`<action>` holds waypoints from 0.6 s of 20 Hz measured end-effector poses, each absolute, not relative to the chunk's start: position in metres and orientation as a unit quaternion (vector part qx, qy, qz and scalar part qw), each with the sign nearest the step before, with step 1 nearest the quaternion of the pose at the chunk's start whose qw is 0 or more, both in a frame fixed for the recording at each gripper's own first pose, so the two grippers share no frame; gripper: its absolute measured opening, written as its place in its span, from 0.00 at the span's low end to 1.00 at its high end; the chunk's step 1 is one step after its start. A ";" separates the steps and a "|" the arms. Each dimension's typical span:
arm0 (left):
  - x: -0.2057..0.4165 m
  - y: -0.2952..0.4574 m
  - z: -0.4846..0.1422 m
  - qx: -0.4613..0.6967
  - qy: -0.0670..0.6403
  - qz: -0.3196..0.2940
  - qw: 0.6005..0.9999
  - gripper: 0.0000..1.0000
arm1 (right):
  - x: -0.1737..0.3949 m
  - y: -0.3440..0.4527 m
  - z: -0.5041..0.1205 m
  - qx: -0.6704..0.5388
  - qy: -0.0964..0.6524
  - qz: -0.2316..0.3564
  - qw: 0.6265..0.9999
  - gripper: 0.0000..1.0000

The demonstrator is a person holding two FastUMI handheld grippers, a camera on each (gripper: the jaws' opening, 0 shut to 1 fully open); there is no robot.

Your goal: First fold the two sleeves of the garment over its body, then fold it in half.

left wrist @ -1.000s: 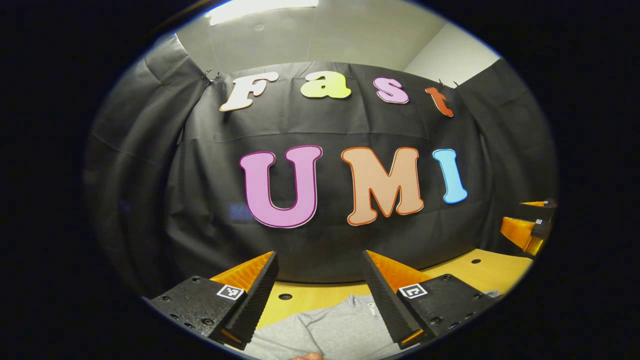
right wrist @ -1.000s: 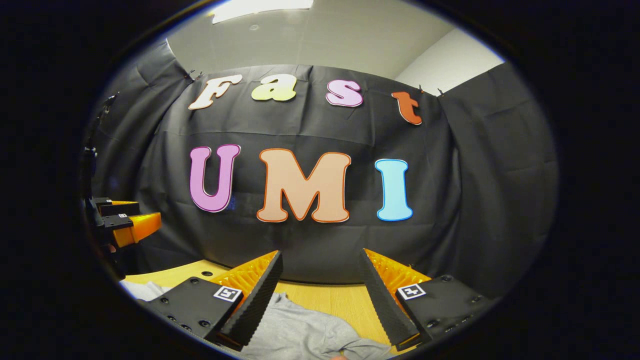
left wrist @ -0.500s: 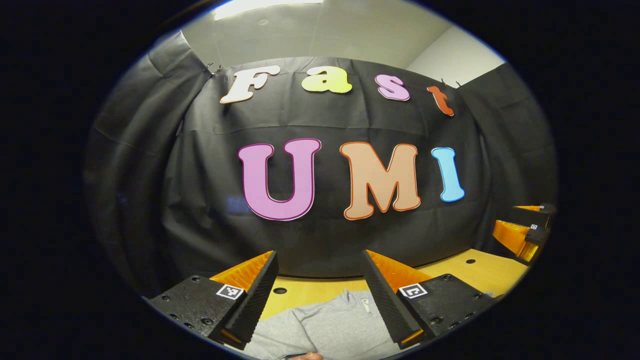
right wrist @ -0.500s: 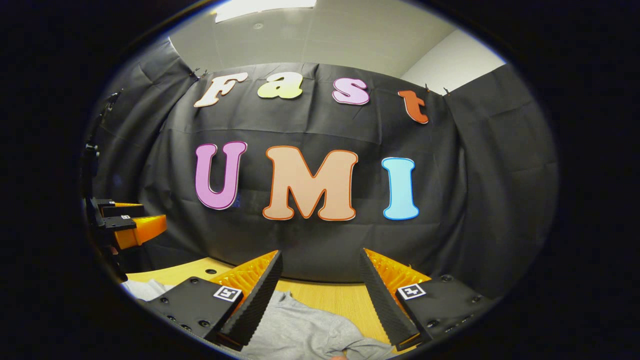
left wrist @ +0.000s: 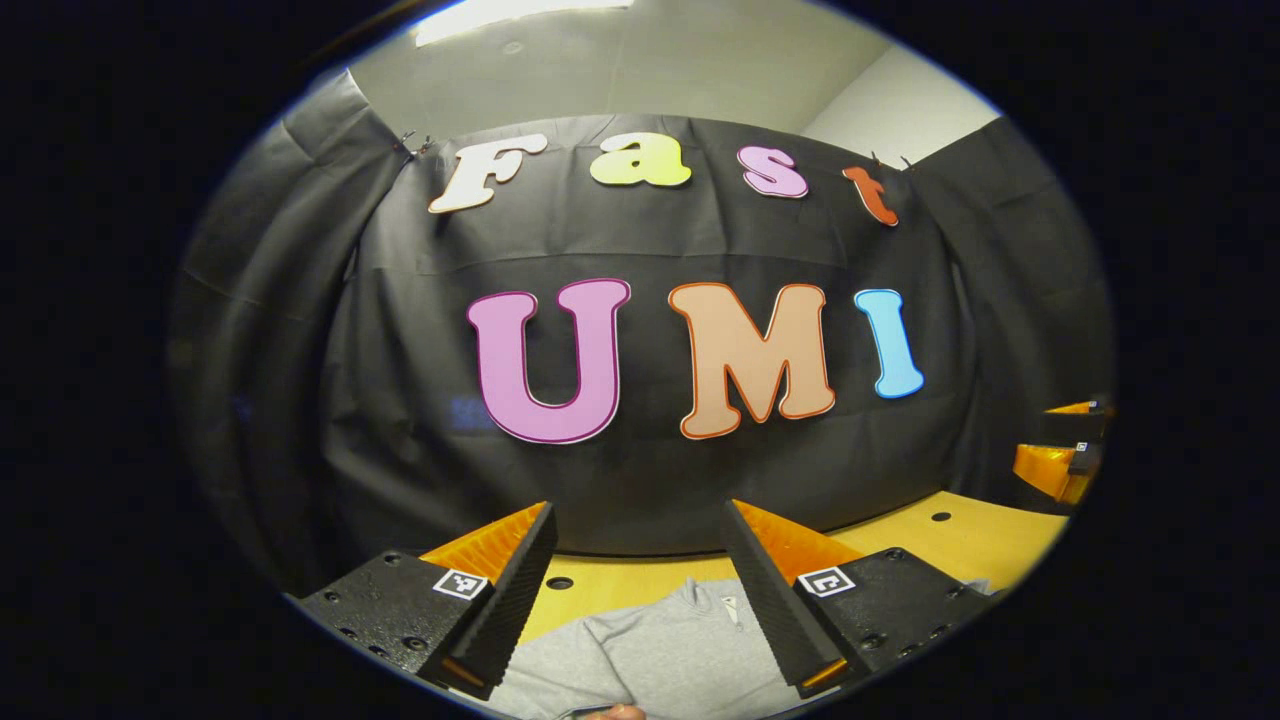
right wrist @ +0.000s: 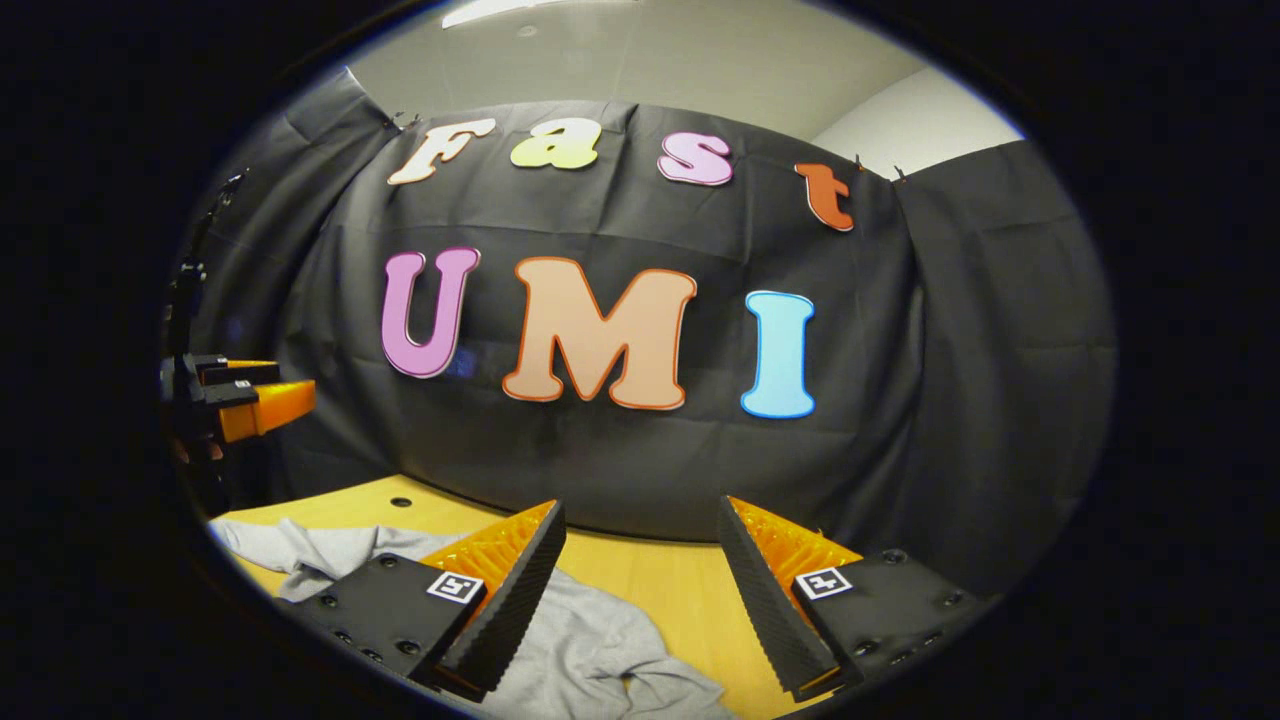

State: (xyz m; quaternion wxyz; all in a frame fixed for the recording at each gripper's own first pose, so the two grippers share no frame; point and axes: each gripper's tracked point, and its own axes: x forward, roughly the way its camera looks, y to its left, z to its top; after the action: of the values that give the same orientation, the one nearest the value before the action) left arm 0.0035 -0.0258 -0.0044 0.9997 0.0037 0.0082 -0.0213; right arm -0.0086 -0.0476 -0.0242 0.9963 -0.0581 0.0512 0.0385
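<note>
Looking along our left tool (left wrist: 640, 560), we see its two fingers spread wide apart with nothing between them, held above the light wooden worktop (left wrist: 960, 540) with round holes in it. Below the gap lies the grey knitted garment (left wrist: 670, 655), flat on the worktop, its collar pointing toward the black cloth wall (left wrist: 400, 350). A bit of a hand (left wrist: 615, 711) shows at the bottom edge of that view. Our right tool (right wrist: 640, 555) is likewise wide open and empty, raised over the worktop (right wrist: 660, 590); the garment (right wrist: 580, 650) lies under and left of its left finger, with a rumpled part reaching away to the left. In the left gripper view the right tool (left wrist: 1065, 455) appears far off at the right edge; in the right gripper view the left tool (right wrist: 240, 395) appears at the left edge.
</note>
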 end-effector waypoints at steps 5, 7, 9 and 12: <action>0.011 -0.043 -0.003 0.013 0.004 -0.038 0.999 0.96 | -0.033 -0.097 -0.071 -0.089 0.118 0.025 0.989 0.97; 0.015 -0.053 -0.008 0.010 0.009 -0.047 0.999 0.96 | -0.043 -0.117 -0.084 -0.091 0.139 0.008 0.986 0.98; 0.017 -0.063 -0.015 0.004 0.018 -0.059 0.998 0.96 | -0.053 -0.136 -0.102 -0.093 0.165 -0.010 0.982 0.98; 0.022 -0.076 -0.020 0.001 0.025 -0.073 0.997 0.96 | -0.070 -0.160 -0.126 -0.102 0.197 -0.031 0.975 0.98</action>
State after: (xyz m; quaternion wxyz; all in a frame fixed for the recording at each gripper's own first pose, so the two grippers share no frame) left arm 0.0217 -0.0761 -0.0203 0.9970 0.0007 0.0247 -0.0730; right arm -0.0697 -0.1597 -0.1259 0.9745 -0.1022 0.1971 -0.0310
